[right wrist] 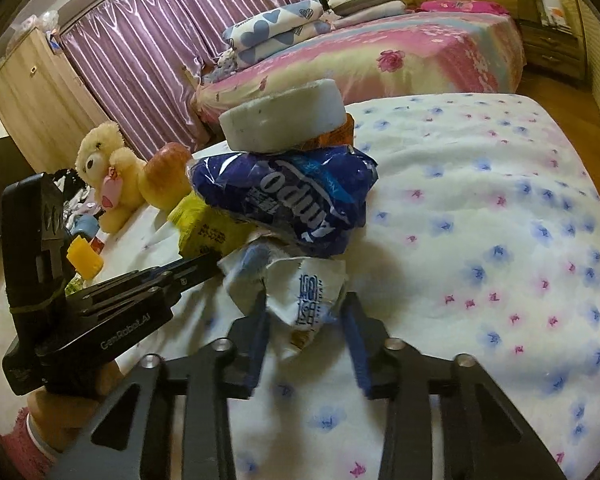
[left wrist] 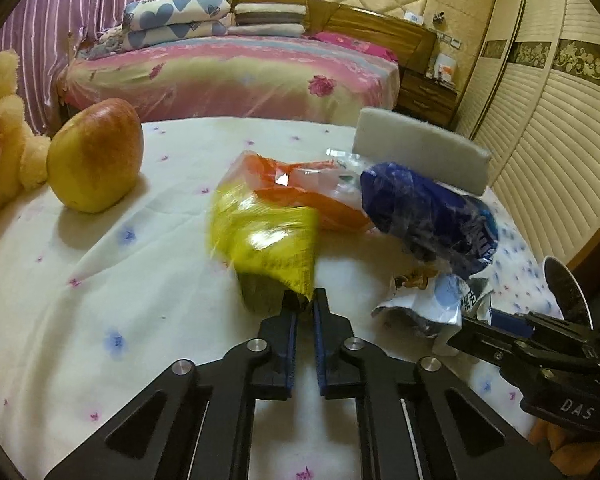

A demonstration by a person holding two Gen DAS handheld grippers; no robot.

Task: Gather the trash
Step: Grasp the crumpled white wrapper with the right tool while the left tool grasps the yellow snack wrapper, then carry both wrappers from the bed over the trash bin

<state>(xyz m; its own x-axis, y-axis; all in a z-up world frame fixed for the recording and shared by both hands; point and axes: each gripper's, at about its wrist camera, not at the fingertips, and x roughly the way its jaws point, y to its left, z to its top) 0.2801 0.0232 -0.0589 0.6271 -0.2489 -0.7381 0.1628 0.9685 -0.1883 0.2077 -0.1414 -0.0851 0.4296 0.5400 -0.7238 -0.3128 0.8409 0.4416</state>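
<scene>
Pinching the lower corner of the yellow wrapper (left wrist: 266, 240), the left gripper (left wrist: 304, 306) has its fingers together on the film. That contact appears only in the left wrist view; in the right wrist view the left gripper (right wrist: 204, 268) enters from the left edge, with its tips hidden behind the trash.

The right gripper (right wrist: 304, 312) has its fingers partly apart, one on each side of the white wrapper (right wrist: 308, 300), which is crumpled and printed in blue. Whether the pads press on it cannot be told. In the left wrist view only one side of the right gripper (left wrist: 496, 320) shows, beside the white wrapper (left wrist: 432, 304).

All the trash lies in one heap on the sheet (left wrist: 100, 300): the yellow wrapper, an orange wrapper (left wrist: 316, 196), a blue wrapper (left wrist: 424, 216) and the white one. A foam block (right wrist: 284, 116) rests on top of the heap.

Left of the heap are an apple (left wrist: 96, 160) and a teddy (right wrist: 108, 168). The right wrist view alone shows a hand (right wrist: 66, 400) holding the left gripper's handle.
</scene>
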